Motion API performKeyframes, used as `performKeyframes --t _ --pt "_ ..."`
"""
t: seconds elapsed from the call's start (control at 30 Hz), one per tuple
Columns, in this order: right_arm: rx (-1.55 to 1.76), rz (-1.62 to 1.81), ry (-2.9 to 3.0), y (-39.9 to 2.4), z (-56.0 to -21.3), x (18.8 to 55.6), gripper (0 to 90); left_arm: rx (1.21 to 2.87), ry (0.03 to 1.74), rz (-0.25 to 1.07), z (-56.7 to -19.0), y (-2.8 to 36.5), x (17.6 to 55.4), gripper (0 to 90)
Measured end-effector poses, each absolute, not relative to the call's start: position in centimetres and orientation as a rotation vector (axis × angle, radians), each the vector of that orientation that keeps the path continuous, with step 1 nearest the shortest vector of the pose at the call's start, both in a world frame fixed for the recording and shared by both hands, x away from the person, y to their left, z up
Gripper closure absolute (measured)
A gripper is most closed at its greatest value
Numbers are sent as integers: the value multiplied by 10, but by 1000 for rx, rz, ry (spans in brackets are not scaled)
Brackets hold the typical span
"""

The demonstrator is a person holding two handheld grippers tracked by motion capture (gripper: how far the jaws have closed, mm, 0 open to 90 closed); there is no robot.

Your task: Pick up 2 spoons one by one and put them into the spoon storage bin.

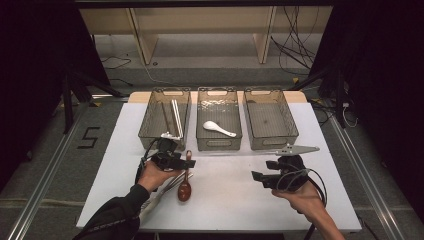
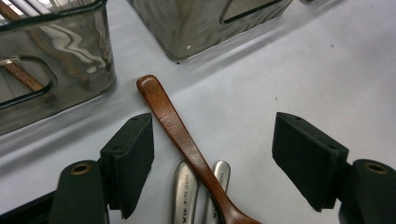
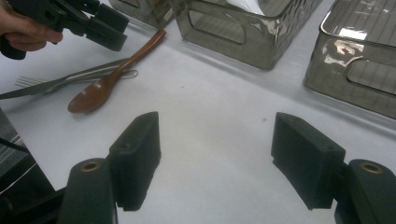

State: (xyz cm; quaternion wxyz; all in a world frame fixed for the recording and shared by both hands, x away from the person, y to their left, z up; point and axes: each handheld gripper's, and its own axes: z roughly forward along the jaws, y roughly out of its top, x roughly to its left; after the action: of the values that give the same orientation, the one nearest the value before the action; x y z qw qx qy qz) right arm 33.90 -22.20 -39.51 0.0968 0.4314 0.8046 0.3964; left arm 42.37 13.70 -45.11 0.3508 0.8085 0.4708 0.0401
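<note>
Left gripper low over the table, jaws spread and pinching nothing, straddling the handle of the wooden spoon without touching it. Spoon flat on the table just in front of the left bin, handle toward the bins, crossing two metal handles underneath, with a fork and knife alongside. Right gripper well apart to the right, over bare table, jaws spread and empty; white spoon in the middle bin.
</note>
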Motion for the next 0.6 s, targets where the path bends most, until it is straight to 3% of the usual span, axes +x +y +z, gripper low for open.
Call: performKeyframes --t 0.6 --pt "1253 1182 2411 -217 -395 338 337 2172 1280 37 -470 132 435 453"
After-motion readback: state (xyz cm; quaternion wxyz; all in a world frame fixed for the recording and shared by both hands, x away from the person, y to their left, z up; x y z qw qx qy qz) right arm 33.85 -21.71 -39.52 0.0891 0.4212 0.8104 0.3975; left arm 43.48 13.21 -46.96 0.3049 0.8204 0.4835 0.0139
